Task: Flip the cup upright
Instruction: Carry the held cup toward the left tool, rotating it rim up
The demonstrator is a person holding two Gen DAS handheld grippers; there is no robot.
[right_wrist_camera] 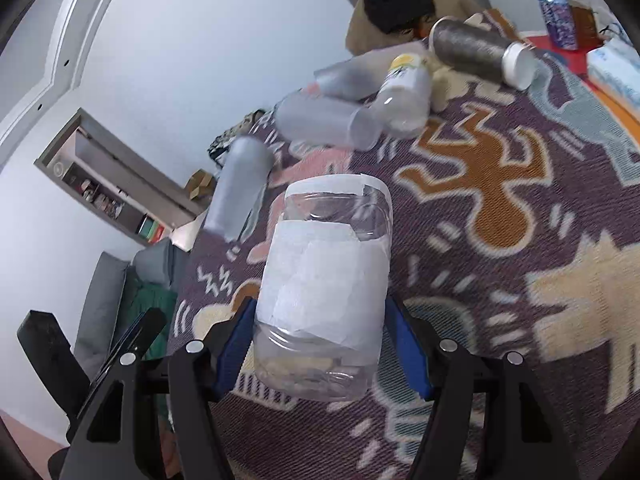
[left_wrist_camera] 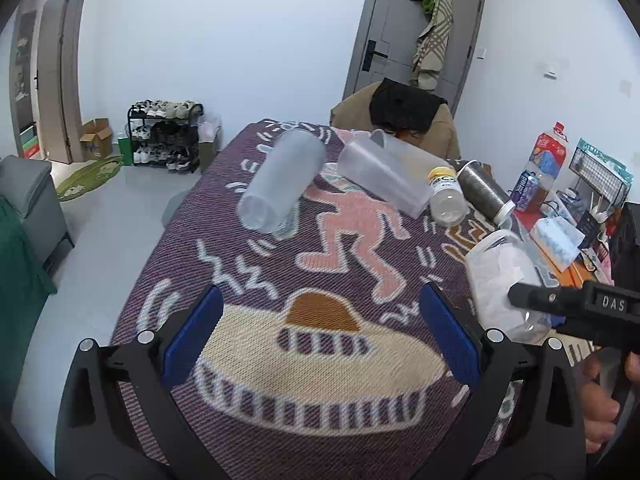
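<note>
The right gripper [right_wrist_camera: 320, 344] has its fingers clenched on the clear cup [right_wrist_camera: 326, 280], held tilted above the patterned table [right_wrist_camera: 500, 280], near the frosted tumbler [right_wrist_camera: 240, 192]; the left gripper [left_wrist_camera: 320, 336] hangs released; turning is underway; next comes rotating the cup upright and setting it down.

Bare rug [left_wrist_camera: 328, 360] beneath left jaws, cups [left_wrist_camera: 280, 182] beyond.

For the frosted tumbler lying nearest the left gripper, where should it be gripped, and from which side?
Probably mid-body, across its width. The frosted tumbler lies on its side on the patterned cloth, apart from the other containers. The open left gripper could approach from above, straddling it; the round wall may slip.
</note>
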